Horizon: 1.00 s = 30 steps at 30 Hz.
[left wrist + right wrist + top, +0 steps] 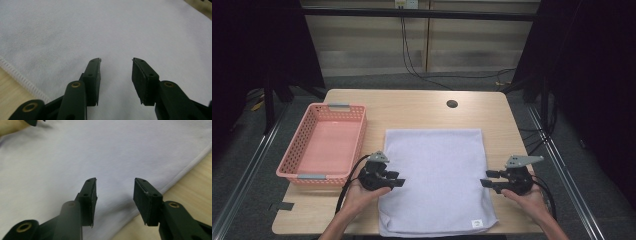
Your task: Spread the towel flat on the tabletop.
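The left gripper (398, 179) hangs just over the left edge of the flat, square, pale lilac-white terry towel (434, 175), its jaws parted with nothing between them; in the left gripper view the black rubber pads (140, 80) stand apart above bare cloth, the stitched hem (22, 77) running just to their left. On the far left, well apart from this gripper, sits the pink perforated plastic basket (324, 145) on the light wooden desk (412, 105).

The towel lies spread between the two grippers, smooth and nearly unwrinkled, with a small white label (476, 223) at the near right corner, in front of the right gripper.

The right gripper (488, 179) is likewise released, jaws open and empty, poised at the towel's right edge; in the right gripper view the hem (185, 170) passes just beside its right pad.

Likely troubles from here, as I judge them: the cloth is thin and lies tight to the desk, so a gripper that closes too high may pinch nothing, while one pressed too low may scrape the wood. If one side catches the hem and the other misses, the towel may drag askew or bunch. A grip taken too far inside the edge could gather a fold and spoil the flat lie
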Motion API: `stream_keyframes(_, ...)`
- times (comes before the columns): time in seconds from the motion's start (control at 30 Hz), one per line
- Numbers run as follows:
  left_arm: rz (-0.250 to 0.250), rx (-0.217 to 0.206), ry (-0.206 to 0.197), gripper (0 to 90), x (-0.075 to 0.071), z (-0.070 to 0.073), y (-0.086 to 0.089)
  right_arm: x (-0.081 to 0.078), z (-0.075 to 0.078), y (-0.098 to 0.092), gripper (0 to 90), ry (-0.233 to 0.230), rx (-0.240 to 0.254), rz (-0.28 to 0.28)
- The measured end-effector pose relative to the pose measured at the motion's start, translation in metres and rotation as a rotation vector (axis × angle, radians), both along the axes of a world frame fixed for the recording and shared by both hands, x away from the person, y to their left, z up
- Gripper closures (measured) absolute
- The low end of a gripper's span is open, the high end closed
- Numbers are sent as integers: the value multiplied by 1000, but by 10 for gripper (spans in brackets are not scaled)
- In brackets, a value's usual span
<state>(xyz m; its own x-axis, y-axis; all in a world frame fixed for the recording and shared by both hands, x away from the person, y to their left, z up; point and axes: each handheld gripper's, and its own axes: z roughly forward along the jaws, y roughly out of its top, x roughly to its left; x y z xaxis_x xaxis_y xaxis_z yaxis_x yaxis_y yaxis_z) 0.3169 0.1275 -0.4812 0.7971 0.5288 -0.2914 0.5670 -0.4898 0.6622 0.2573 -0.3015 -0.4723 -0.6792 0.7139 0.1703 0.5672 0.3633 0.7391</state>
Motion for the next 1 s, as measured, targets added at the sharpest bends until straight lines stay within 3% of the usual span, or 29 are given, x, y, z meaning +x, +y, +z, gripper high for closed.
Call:
stream_keyframes(0.2,20,49,-15,572,20,-11,-2,40,-13,6,468,18,-67,-49)
stream_keyframes(0.27,57,43,-40,587,24,-12,0,52,-18,8,457,32,-62,-62)
stream_keyframes(0.4,58,44,-51,586,24,-14,1,63,-26,15,441,36,-86,-71)
stream_keyframes(0.5,57,44,-63,593,23,-15,2,58,-28,21,504,-15,-162,-63)
stream_keyframes(0.6,54,50,-88,599,16,-16,0,52,-26,21,593,-13,-178,-77)
stream_keyframes(0.77,-9,47,-80,600,-5,-15,-7,33,-24,13,763,2,-177,-57)
stream_keyframes(0.87,-54,66,-77,623,-20,-13,-13,16,-23,6,794,15,-170,-57)
stream_keyframes(1.0,-90,47,-53,624,-33,-13,-15,-10,-22,-4,801,35,-155,-49)
